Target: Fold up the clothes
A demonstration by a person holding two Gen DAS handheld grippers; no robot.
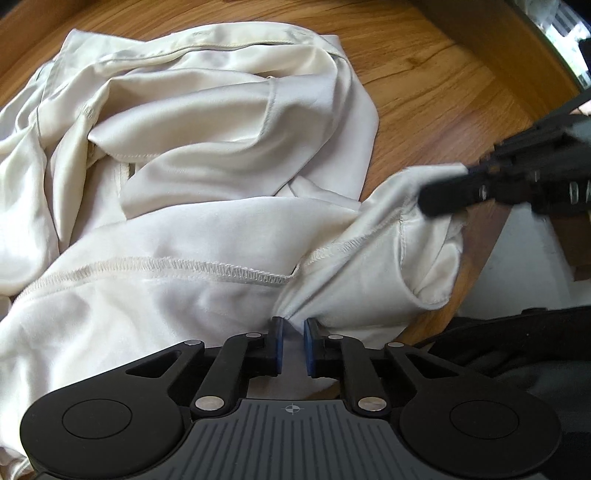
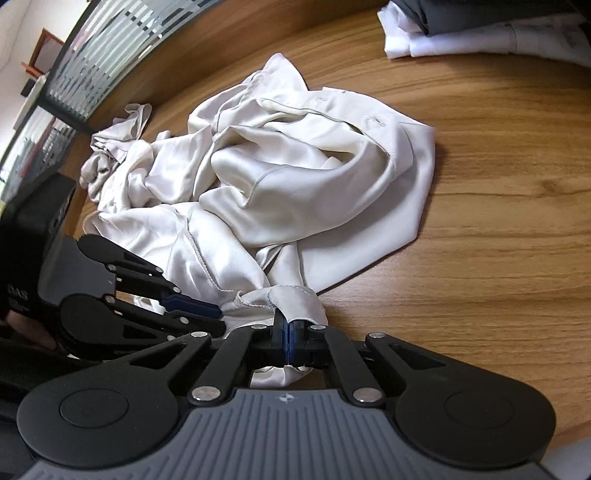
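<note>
The cream satin shirt (image 2: 280, 177) lay in a crumpled heap on the wooden table (image 2: 498, 221), near its front edge. The right hand-held gripper (image 2: 288, 341) was clamped tight on a cuff-like fold of it, pads together. The left hand-held gripper (image 1: 293, 341) had cloth pinched between slightly parted pads, by an overlocked seam (image 1: 207, 267). A folded pile (image 2: 480, 33) sat at the far edge. To do this well, I judged both grips should hold firm on the slippery satin, then draw apart evenly so the cloth spread flat without slipping free.
</note>
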